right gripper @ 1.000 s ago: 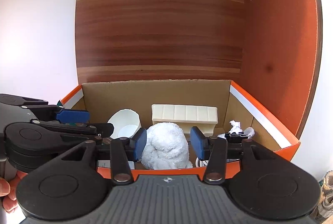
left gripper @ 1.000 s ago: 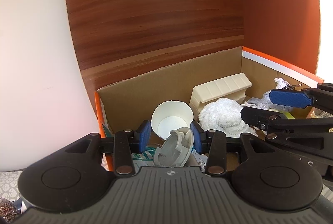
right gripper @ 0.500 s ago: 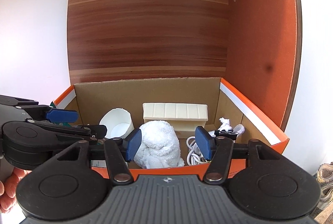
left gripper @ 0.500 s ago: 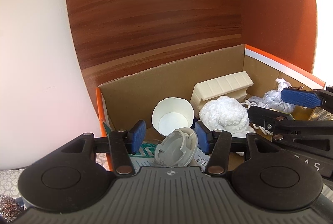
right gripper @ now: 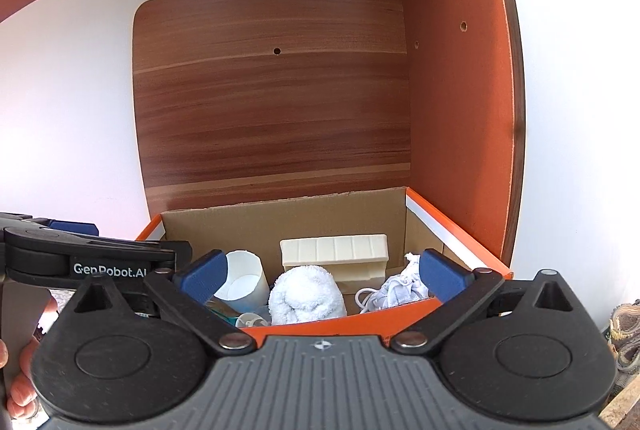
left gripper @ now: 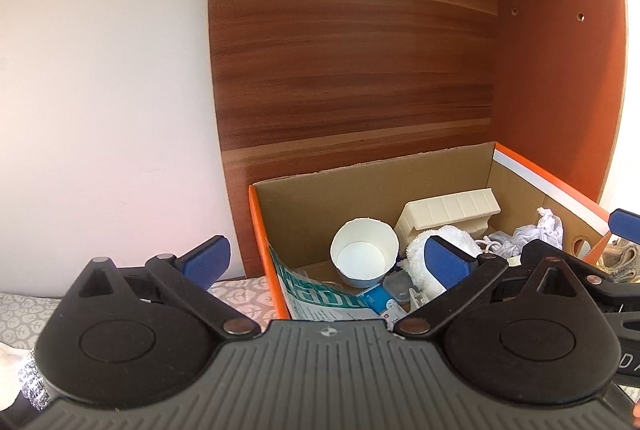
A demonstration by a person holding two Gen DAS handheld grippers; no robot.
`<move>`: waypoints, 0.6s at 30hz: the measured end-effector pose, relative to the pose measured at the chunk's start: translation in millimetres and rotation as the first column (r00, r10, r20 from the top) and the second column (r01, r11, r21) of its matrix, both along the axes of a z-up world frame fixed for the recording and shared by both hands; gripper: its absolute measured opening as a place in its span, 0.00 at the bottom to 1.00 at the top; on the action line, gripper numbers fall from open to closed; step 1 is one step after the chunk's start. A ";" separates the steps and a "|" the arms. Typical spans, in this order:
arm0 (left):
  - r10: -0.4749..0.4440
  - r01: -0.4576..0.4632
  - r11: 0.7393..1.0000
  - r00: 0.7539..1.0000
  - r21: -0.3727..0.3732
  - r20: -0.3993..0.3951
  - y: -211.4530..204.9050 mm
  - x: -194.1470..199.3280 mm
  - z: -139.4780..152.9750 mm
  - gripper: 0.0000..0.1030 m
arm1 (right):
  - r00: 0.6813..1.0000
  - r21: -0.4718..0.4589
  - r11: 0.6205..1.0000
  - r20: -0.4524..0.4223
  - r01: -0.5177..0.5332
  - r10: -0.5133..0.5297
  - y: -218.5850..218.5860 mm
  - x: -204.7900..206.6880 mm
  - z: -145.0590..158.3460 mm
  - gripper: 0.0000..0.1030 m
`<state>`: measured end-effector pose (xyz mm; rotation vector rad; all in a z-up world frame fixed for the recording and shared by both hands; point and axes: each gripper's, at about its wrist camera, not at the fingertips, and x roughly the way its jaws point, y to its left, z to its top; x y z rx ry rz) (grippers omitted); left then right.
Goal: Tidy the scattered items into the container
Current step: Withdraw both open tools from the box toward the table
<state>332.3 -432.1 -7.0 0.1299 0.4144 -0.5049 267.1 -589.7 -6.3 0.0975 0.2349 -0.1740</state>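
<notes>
Box nearly filled; both grippers empty and opening above it.

Cardboard box with orange outer walls stands against the wood-grain back panel and already holds a paper cup lying on its side, a rolled white towel, a cream ribbed plastic piece, a white cable, crumpled white cloth and a teal-printed packet whose lettering is too distorted to read. Left gripper and right gripper both have jaws spreading wide with nothing clamped between the blue pads. What seems to be a steel scourer lies outside the box at the lower left, so tidying is probably not finished. Readable writing: "GenRobot.AI" on the left gripper's side, seen from the right wrist view.
</notes>
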 end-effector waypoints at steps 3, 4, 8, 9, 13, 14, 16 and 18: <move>0.004 -0.004 1.000 1.000 -0.009 -0.007 9.8 -7.1 3.4 1.00 | 1.000 -0.005 1.000 -0.001 -0.001 0.001 6.3 -7.3 5.5 1.00; 0.008 -0.008 1.000 1.000 -0.011 -0.004 12.1 -9.4 4.4 1.00 | 1.000 -0.006 1.000 0.000 -0.004 0.004 8.4 -9.7 6.9 1.00; 0.023 -0.023 0.999 1.000 -0.023 0.012 19.0 -20.2 9.7 1.00 | 1.000 0.005 1.000 0.009 -0.005 0.005 15.3 -21.2 11.8 1.00; 0.026 -0.026 0.999 1.000 -0.024 0.014 20.4 -22.6 10.6 1.00 | 1.000 0.010 1.000 0.011 -0.003 0.003 16.5 -24.3 12.8 1.00; 0.046 -0.046 0.999 0.999 -0.025 0.015 26.6 -32.7 13.1 1.00 | 1.000 0.025 1.000 0.008 0.004 -0.005 22.9 -37.8 16.6 1.00; 0.050 -0.049 0.998 0.999 -0.025 0.014 30.9 -37.1 13.7 1.00 | 1.000 0.032 0.999 0.003 0.006 -0.006 24.3 -41.1 16.8 1.00; 0.053 -0.053 0.998 0.999 -0.028 0.006 37.3 -43.0 13.1 1.00 | 1.000 0.052 0.999 -0.017 0.004 -0.003 27.0 -46.5 17.1 1.00; 0.066 -0.066 0.997 0.998 -0.039 -0.014 44.8 -48.5 11.7 1.00 | 0.999 0.082 0.997 -0.048 0.001 0.003 31.3 -52.5 16.9 1.00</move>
